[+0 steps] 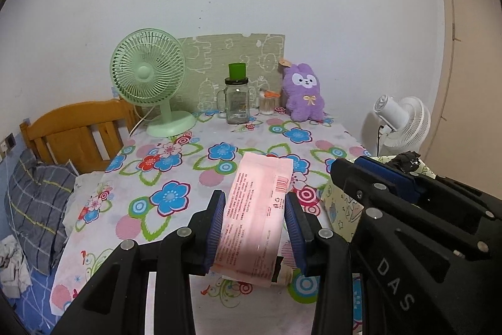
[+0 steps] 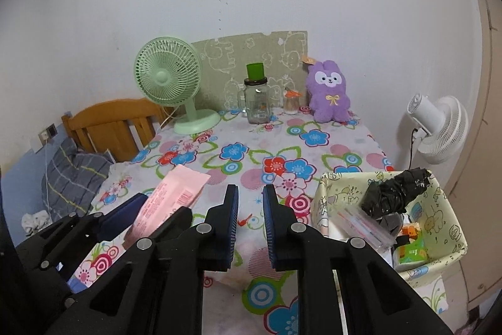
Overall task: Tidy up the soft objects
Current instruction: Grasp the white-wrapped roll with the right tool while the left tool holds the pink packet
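Observation:
A flat pink soft pack (image 1: 251,209) is clamped between the blue pads of my left gripper (image 1: 254,197) and hangs above the flowered tablecloth (image 1: 175,165). The pack (image 2: 175,193) also shows at the lower left of the right wrist view. My right gripper (image 2: 251,189) hovers over the cloth with a narrow gap between its pads and nothing in it. A purple plush rabbit (image 2: 329,96) sits upright at the table's far right, well beyond both grippers. A cloth storage box (image 2: 439,209) stands just right of my right gripper.
The box holds a crumpled black bag (image 2: 395,193) and small packets. At the table's back stand a green desk fan (image 1: 147,77), a glass jar with a green lid (image 1: 237,98) and a cotton-swab pot (image 1: 266,104). A white fan (image 2: 436,127) stands off the right edge; a wooden headboard (image 1: 75,131) lies left.

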Demonstrator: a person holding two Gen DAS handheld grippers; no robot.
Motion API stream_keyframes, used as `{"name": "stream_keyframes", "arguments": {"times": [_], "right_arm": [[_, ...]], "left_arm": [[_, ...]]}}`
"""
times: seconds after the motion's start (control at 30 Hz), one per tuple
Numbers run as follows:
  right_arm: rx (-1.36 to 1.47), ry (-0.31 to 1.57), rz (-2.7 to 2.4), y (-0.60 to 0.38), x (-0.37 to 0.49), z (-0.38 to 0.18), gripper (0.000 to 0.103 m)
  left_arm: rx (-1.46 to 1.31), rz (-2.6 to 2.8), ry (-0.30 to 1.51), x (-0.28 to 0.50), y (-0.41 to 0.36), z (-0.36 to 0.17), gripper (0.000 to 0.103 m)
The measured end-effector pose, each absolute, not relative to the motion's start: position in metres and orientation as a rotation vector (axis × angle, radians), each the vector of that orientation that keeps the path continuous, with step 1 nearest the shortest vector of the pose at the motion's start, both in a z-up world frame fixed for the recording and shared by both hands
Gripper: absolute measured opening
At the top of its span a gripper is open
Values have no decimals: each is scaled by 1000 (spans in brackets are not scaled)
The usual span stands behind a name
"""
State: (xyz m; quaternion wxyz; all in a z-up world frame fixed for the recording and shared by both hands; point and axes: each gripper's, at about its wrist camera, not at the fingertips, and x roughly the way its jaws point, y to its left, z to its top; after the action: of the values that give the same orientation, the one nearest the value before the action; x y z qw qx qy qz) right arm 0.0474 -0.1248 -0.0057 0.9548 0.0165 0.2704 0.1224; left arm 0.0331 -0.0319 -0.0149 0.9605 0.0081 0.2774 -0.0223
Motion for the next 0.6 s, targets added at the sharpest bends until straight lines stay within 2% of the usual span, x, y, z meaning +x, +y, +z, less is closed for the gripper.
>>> {"name": "stream_keyframes", "arguments": {"times": [0.2,0.23,0.33,0.6], "right_arm": [[41,571,279,-126,51,-11,22],[36,577,281,-125,52,-13,28],[48,585,297,-123,54,-18,58],[41,610,314,-111,61,-34,66]], "left_arm": [[29,-34,576,36,-32,-19,39],[28,-33,580,37,-31,-21,39],[22,-22,589,40,-27,-24,39],[25,5,618,45,-13,-41,39]]}}
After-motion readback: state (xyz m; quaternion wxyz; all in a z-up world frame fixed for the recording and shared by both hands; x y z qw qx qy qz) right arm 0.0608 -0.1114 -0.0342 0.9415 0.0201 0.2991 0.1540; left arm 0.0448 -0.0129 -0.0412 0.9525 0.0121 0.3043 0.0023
